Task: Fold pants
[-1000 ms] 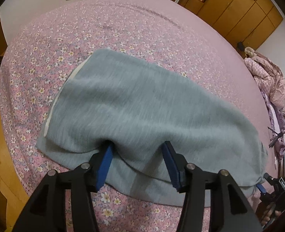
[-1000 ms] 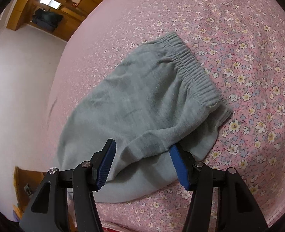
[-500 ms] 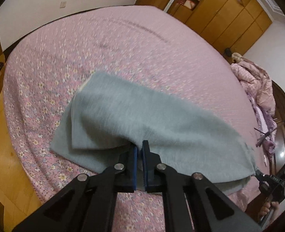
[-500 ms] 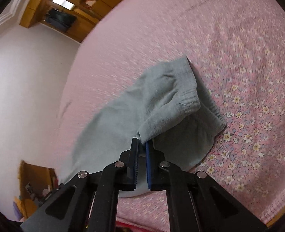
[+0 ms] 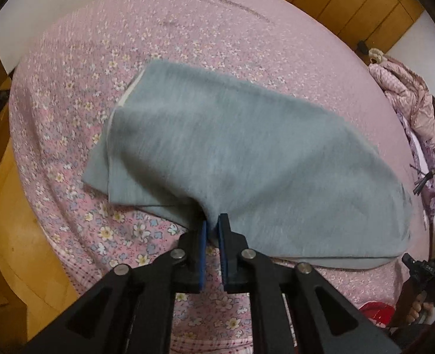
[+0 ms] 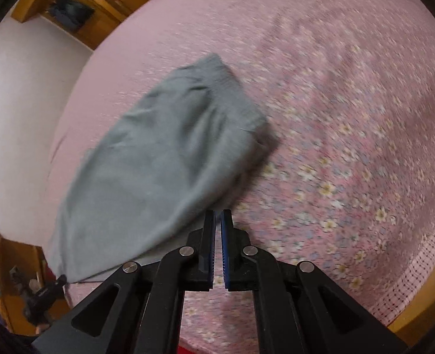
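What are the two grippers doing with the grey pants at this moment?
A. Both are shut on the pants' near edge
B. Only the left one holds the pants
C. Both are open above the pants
A: the left gripper and the right gripper each pinch the edge of the pants.

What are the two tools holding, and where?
Both the left tool and right tool pinch the near edge of the grey pants.
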Available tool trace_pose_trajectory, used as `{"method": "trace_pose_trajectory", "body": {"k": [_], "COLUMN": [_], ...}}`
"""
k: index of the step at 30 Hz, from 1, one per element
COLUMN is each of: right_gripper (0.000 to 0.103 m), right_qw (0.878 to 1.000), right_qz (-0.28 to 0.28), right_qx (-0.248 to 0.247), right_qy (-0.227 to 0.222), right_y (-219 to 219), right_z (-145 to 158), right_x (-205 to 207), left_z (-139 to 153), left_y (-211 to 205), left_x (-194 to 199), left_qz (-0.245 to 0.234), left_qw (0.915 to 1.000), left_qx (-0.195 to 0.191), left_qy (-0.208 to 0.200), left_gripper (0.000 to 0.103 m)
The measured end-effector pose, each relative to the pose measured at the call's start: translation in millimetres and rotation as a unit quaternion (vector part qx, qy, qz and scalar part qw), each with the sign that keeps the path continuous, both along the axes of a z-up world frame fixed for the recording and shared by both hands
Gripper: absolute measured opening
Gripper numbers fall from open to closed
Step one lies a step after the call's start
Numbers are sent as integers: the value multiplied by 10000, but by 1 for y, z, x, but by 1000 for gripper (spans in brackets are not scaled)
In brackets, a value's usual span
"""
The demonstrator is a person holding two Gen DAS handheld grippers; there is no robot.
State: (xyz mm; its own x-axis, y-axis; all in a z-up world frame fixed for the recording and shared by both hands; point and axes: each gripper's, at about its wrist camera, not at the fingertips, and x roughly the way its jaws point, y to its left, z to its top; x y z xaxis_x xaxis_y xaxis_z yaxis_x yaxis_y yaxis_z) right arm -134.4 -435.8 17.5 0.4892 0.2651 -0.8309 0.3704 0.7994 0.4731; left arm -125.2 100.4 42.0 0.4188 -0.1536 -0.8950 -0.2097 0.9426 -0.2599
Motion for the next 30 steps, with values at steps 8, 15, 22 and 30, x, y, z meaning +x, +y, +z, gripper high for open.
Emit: {"method": "trace_pose_trajectory", "body": {"k": [8, 15, 22, 30], "right_gripper": [35, 17, 4, 14], "right_qw": [9976, 9992, 9993, 9994], "right_qz": [-245, -164, -149, 138], "right_qx": [404, 135, -24, 309], "right_qy": [-503, -335, -344, 101], "right_y": [-9, 8, -7, 16], "right_z": [17, 1, 7, 9], "right_x": [0, 24, 5, -4], "left_z": [20, 25, 18, 3], "left_y": [3, 11, 15, 14], "left_x": [-5, -6, 4, 8], "left_qz": [16, -109, -117, -202], "left_qw": [9993, 9981, 9977, 9979], "left_qx": [322, 419, 490, 538], "left_qy": [-209, -434, -444, -305], "left_gripper": [28, 38, 40, 45]}}
